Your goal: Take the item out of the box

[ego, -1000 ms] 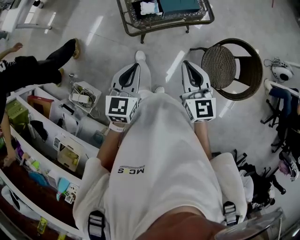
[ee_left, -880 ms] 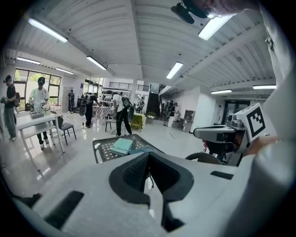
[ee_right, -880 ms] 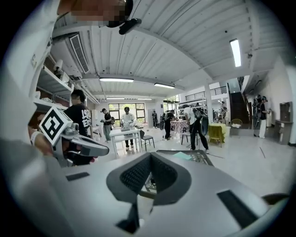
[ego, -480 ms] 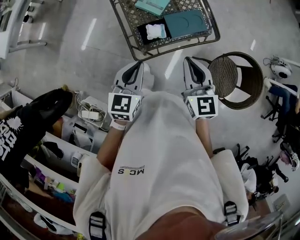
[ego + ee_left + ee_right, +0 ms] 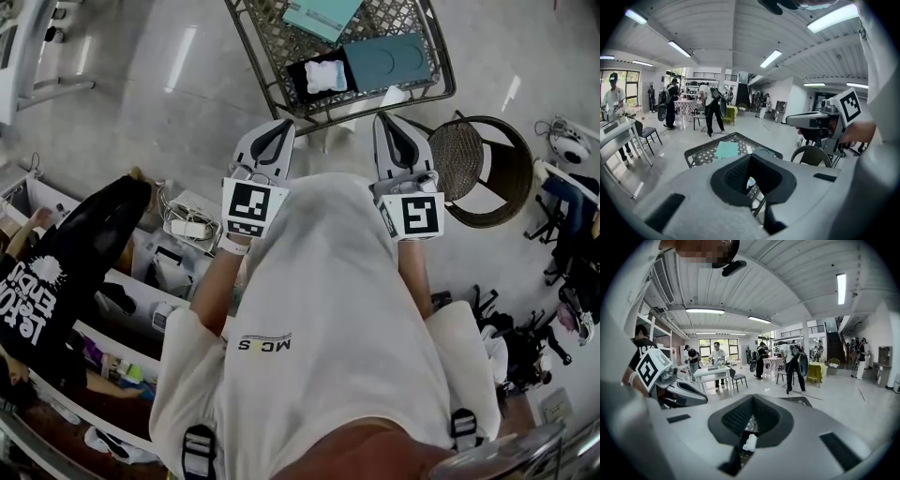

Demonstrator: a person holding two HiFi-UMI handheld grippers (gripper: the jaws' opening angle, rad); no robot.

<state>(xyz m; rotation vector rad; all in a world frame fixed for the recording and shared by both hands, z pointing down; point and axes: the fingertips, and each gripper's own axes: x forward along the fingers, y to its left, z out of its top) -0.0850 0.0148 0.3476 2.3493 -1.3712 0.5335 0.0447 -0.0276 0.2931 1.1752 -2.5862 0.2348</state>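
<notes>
A black open box (image 5: 314,82) sits on a metal mesh table (image 5: 262,70), with a white crumpled item (image 5: 325,75) inside it. Beside it lie a teal lid (image 5: 386,61) and a teal sheet (image 5: 322,14). My left gripper (image 5: 284,127) and right gripper (image 5: 385,120) are held side by side just short of the table's near edge, both shut and empty. In the left gripper view the teal sheet (image 5: 725,150) shows on the table beyond the jaws. Through the right gripper's jaws the white item (image 5: 750,442) shows.
A round wicker chair (image 5: 483,164) stands right of the right gripper, close to the table. A person in black (image 5: 66,272) bends over white shelves (image 5: 141,272) at the left. A power strip and cables (image 5: 187,220) lie on the floor there. Other people stand further off.
Both grippers have moved forward toward the mesh table, which now lies just ahead of their tips. The person in black has shifted along the shelves at the left.
</notes>
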